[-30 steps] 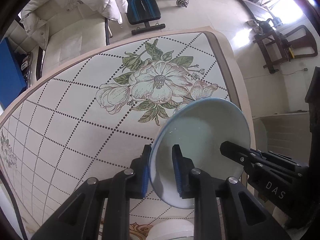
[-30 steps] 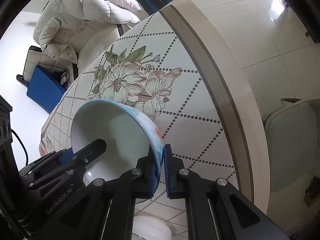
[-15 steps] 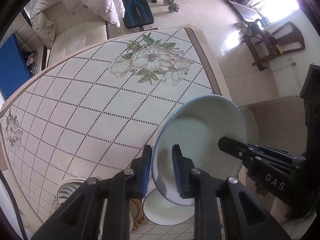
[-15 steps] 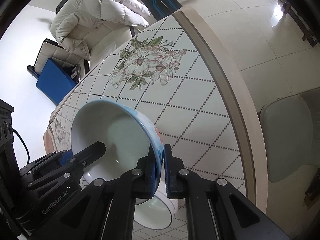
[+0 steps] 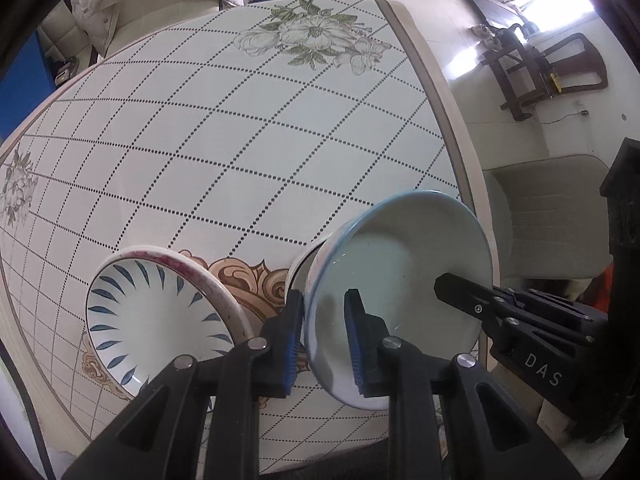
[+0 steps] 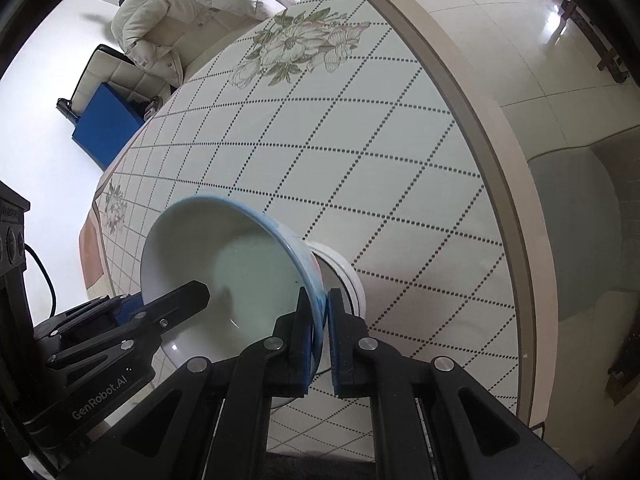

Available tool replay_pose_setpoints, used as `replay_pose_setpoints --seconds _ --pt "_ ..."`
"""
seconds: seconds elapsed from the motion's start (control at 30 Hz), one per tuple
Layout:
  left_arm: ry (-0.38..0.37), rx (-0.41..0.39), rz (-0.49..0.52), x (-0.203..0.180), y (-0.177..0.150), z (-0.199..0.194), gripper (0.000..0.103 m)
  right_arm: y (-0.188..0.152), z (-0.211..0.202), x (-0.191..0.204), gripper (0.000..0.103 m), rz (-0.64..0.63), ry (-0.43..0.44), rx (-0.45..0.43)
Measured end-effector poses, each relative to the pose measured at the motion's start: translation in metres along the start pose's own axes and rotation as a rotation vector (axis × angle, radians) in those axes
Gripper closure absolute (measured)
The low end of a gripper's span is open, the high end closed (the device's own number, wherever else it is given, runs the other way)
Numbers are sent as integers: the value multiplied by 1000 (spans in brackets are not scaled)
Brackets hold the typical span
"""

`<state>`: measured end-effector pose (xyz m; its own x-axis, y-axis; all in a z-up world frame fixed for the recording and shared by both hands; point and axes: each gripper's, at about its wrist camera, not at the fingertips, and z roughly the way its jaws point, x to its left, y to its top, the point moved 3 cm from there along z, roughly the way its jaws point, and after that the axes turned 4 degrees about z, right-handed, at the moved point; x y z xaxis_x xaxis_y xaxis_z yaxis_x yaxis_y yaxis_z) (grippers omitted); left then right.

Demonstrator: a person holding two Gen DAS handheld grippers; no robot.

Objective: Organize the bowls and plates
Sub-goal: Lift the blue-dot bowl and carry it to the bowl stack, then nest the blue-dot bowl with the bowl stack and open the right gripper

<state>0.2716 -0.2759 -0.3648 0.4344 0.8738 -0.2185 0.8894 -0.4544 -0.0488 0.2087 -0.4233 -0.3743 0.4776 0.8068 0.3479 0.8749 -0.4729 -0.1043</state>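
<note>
A pale bowl with a blue rim [image 5: 404,276] [image 6: 232,264] hangs tilted above the table, held from both sides. My left gripper [image 5: 324,340] is shut on its near-left rim, and my right gripper [image 6: 320,330] is shut on the opposite rim. Each gripper shows in the other's view: the right one [image 5: 460,288], the left one [image 6: 188,294]. Below the held bowl a white bowl [image 6: 344,276] [image 5: 300,268] stands on the table, mostly hidden. A white dish with blue leaf strokes and a reddish rim [image 5: 156,316] lies to its left.
The table [image 5: 240,140] wears a white cloth with dotted diamonds and flower prints; its right edge [image 6: 492,152] runs close by. A cream chair seat [image 5: 548,220] stands past that edge. A chair with a white jacket [image 6: 200,12], a blue box [image 6: 104,128], dumbbells and a wooden rack sit farther off.
Both grippers have carried the bowl back across the table toward its near side and a little higher. The flower print has receded, and the blue-leaf dish and white bowl have come into view.
</note>
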Motion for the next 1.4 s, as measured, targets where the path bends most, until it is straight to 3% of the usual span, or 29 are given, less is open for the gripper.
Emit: replay_pose_setpoints --seconds 0.2,0.63,1.4 --pt "10 43 -8 6 -11 19 84 -14 20 -2 95 -3 -25 34" --pt "29 100 -26 8 -13 42 84 -12 45 -7 95 -29 -77 79" --pt "19 118 -116 20 -19 48 84 -12 49 3 94 -54 -125 91"
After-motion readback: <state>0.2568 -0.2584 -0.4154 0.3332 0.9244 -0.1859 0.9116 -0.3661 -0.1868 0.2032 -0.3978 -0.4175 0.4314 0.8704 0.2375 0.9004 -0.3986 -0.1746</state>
